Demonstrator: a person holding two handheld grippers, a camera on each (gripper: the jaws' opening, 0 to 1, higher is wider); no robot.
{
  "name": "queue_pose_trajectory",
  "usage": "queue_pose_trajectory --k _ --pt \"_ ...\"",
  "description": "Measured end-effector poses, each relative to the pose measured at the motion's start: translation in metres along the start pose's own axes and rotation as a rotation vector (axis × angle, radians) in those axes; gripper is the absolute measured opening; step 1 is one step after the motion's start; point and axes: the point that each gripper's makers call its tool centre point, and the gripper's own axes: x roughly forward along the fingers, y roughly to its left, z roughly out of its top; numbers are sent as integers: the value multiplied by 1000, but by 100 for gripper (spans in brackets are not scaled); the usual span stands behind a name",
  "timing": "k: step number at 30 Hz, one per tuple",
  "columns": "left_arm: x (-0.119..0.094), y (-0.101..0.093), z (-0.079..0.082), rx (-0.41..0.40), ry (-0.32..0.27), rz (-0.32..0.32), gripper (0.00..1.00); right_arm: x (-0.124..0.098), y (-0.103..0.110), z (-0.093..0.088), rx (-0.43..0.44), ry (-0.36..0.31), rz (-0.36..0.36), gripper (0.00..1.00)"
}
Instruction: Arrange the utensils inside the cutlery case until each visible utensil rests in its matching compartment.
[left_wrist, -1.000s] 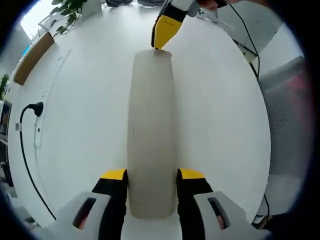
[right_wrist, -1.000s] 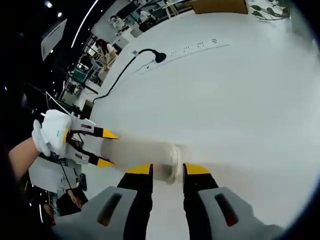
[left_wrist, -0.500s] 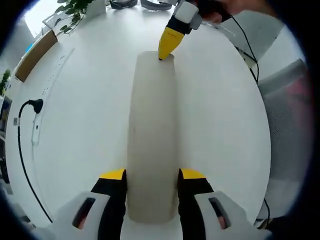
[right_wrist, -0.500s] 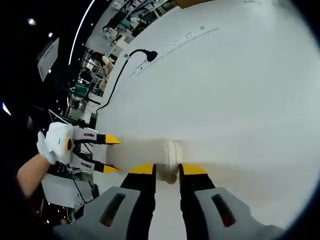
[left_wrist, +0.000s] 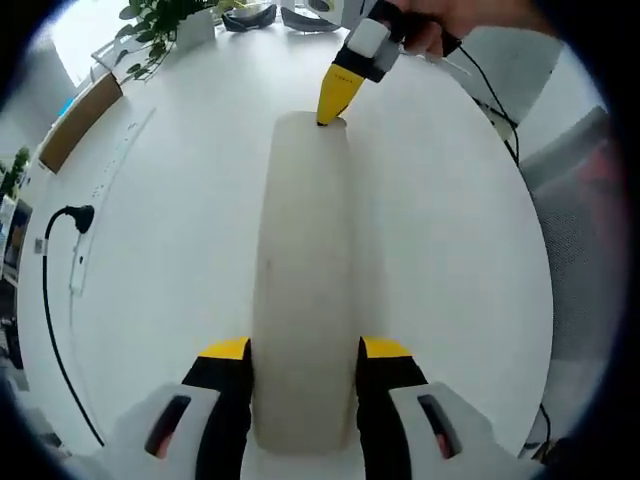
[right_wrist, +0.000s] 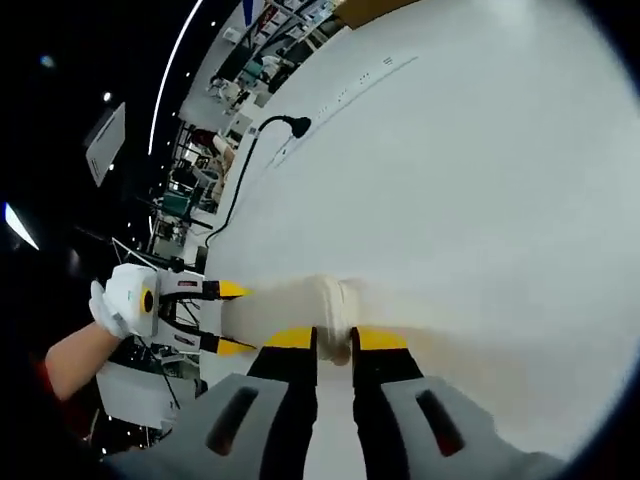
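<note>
**Case held at both ends, right jaws narrowed on the end tab**

Landmark: the cutlery case (left_wrist: 303, 290), a long pale closed tube lying on the white table (left_wrist: 170, 230).

Left to right, left gripper view: black cable and plug (left_wrist: 78, 215) well left of the case, near a power strip (left_wrist: 100, 185); plant (left_wrist: 160, 18) beyond the case's far end, to the left. Left gripper (left_wrist: 303, 350) straddles the case's near end, yellow-tipped jaws pressed to both sides – closed on it, grip same as 1 s ago. At the far end the right gripper (left_wrist: 335, 95) has its yellow tip touching the end, w/ a hand (left_wrist: 470, 15) behind it.

Right gripper view: left gripper (right_wrist: 222, 318) at the case's far end, held by a gloved hand (right_wrist: 118, 300). Right gripper (right_wrist: 333, 340) jaws sit closer together than 1 s ago, now pinched on the ridged end piece of the case (right_wrist: 300, 305).

Meaning (judgement): case not opened yet, no utensils visible, so sorting hasn't begun. Tighter pinch suggests the end cap or lid is about to be pulled while the left steadies. Task at an early stage.
</note>
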Motion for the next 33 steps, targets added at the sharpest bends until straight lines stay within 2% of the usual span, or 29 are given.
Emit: queue_pose_trajectory --k 2,6,7,9,10,11,12,13,14,16,18,19,21,23,29,30,31,32,33 --pt "0 1 0 -5 1 -1 41 1 3 1 -12 -6 -6 8" --pt "1 -1 -1 11 -9 8 41 3 3 -2 35 27 11 12" --pt "1 -1 -1 12 -8 7 41 5 4 -4 -53 57 18 13" --pt "1 -2 -2 12 -11 5 41 7 1 -4 -119 71 -21 21" --pt "1 -2 -2 13 -12 5 41 9 1 -1 -97 52 -30 24" --pt "1 -3 -2 15 -13 6 41 12 3 4 -75 21 -11 21" --pt "1 -3 -2 14 -10 7 41 12 10 3 -8 22 42 17" --pt "1 -3 -2 13 -8 6 41 11 10 4 63 10 45 19" --pt "1 -4 -2 14 -5 6 41 12 10 12 102 -40 74 20" --pt "1 -5 -3 22 1 1 41 12 9 10 154 -45 84 19" --pt "1 -6 -3 28 6 -3 41 13 10 8 134 -52 87 19" --pt "1 -6 -3 29 8 -5 41 14 8 4 77 -43 66 18" --pt "1 -6 -3 27 10 -7 41 8 6 3 107 -38 77 19" --pt "1 -6 -3 26 10 -10 41 7 5 5 50 -68 81 18" --pt "2 -6 -2 23 18 -14 41 9 6 7 53 -92 91 15" --pt "2 -6 -2 22 17 -15 41 9 7 7 2 -101 78 15" --pt "2 -6 -2 22 15 -15 41 9 8 8 -11 -112 75 14" --pt "2 -6 -2 20 15 -16 41 10 7 8 12 -117 82 14" --pt "2 -7 -2 21 16 -17 41 11 9 8 72 -121 92 14"
